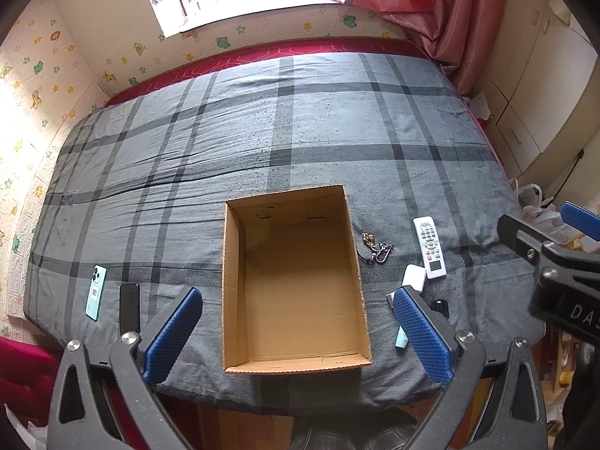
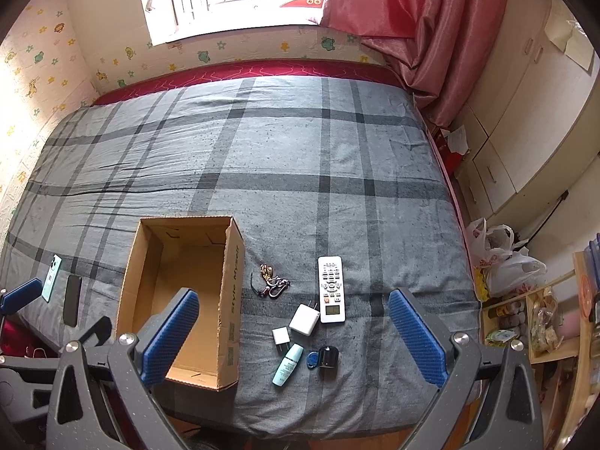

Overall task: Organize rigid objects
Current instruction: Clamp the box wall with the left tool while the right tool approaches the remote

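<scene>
An open, empty cardboard box (image 1: 296, 365) (image 2: 234, 300) sits on the grey plaid bed near its front edge. Right of it lie a keychain (image 2: 272, 281), a white remote (image 2: 331, 288), two white chargers (image 2: 304, 318) (image 2: 281, 337), a teal bottle (image 2: 287, 363), a blue tag (image 2: 311, 358) and a black round object (image 2: 329, 358). Left of the box lie a teal phone (image 1: 96, 292) and a black phone (image 1: 129, 313). My left gripper (image 1: 296, 337) is open above the box's front. My right gripper (image 2: 296, 337) is open and empty above the small objects.
The bed's front edge runs just under both grippers. A red curtain (image 2: 412, 18) hangs at the back right. Cabinets (image 2: 525, 131), plastic bags (image 2: 502, 258) and a cluttered shelf (image 2: 536, 322) stand right of the bed.
</scene>
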Demonstrator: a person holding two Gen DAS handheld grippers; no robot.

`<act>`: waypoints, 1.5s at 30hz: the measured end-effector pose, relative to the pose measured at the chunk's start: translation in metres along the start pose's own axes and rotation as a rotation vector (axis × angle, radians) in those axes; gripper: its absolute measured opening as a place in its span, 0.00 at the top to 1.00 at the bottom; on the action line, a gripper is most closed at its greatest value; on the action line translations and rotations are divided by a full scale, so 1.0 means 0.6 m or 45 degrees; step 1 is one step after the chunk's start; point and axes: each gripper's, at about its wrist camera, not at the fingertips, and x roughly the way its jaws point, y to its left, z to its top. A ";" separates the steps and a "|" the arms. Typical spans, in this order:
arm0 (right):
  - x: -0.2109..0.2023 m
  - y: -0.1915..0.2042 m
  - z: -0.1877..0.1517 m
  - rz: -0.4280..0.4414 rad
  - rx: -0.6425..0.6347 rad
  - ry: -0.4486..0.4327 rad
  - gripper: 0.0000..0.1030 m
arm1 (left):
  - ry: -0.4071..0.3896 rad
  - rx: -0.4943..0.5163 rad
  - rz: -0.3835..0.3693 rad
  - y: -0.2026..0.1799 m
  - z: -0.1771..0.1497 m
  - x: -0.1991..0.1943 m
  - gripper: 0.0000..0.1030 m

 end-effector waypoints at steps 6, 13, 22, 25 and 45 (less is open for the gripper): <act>0.020 -0.003 0.007 -0.033 0.016 0.007 0.00 | 0.019 0.009 -0.026 0.036 0.007 0.033 0.00; 0.054 -0.008 0.006 -0.065 0.035 0.038 0.00 | 0.057 -0.031 -0.021 0.094 0.007 0.094 0.00; 0.114 -0.026 -0.002 -0.096 0.098 0.094 0.00 | 0.121 0.015 -0.007 0.138 0.006 0.191 0.00; 0.138 -0.033 -0.006 -0.088 0.131 0.114 0.00 | 0.150 0.033 -0.026 0.148 0.003 0.231 0.00; 0.244 -0.045 -0.048 -0.160 0.191 0.187 0.00 | 0.346 0.048 -0.103 0.195 -0.040 0.426 0.27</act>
